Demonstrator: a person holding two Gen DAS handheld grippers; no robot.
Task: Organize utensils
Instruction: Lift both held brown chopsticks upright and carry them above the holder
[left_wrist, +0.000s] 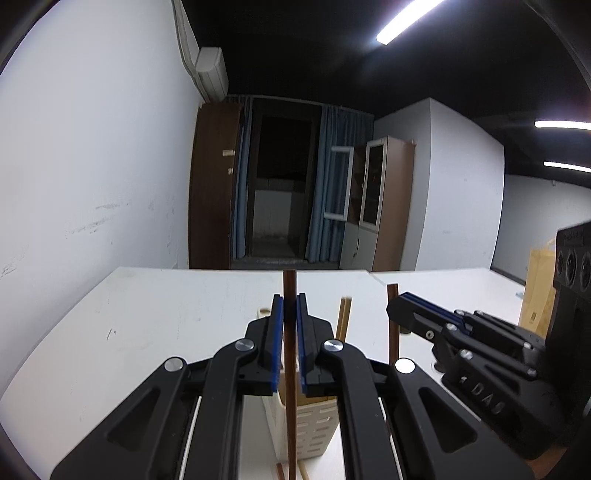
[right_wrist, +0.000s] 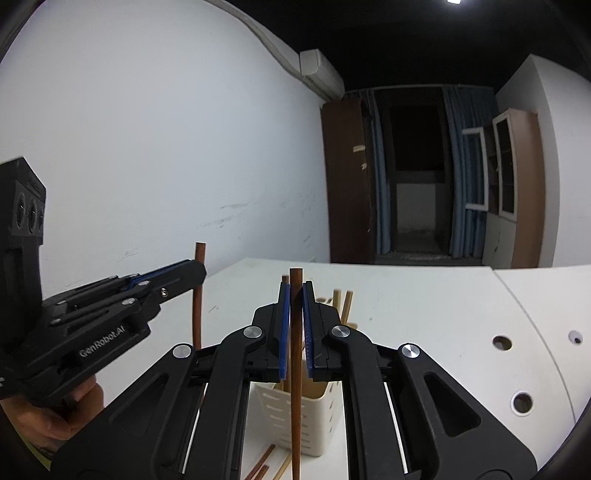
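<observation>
**Mia:** Chopsticks are in both grippers. The left gripper (left_wrist: 290, 306) is clamped on a dark brown chopstick (left_wrist: 290, 406). The stick stands almost straight up between the blue pads (left_wrist: 277, 332). Its top pokes out a little above the fingertips, and its long end hangs down below them.

**Tom:** And the other one?

**Mia:** The right gripper (right_wrist: 294, 295) is squeezed tight on a second brown chopstick (right_wrist: 295, 406). That stick is upright too, pinched between its blue pads, with the tip just over the fingertips.

**Tom:** Where is the holder?

**Mia:** The cream holder with slots (right_wrist: 317, 417) stands on the white table (right_wrist: 424, 314), right under and just behind the right gripper. Light wooden chopsticks (right_wrist: 345, 306) stick up out of it, close behind the fingers. In the left view the same holder (left_wrist: 317, 428) sits below the left gripper, a bit to its right.

**Tom:** Are the brown sticks inside the holder?

**Mia:** The sticks hang in front of it. Their bottom ends are hidden, so nobody can tell if they touch anything.

**Tom:** Anything else on the table?

**Mia:** A few loose chopsticks (right_wrist: 264, 461) lie flat near the holder's foot. A hand (right_wrist: 55, 417) holds the left gripper, seen at the left edge of the right view. Both grippers are side by side, near each other but apart.
</observation>
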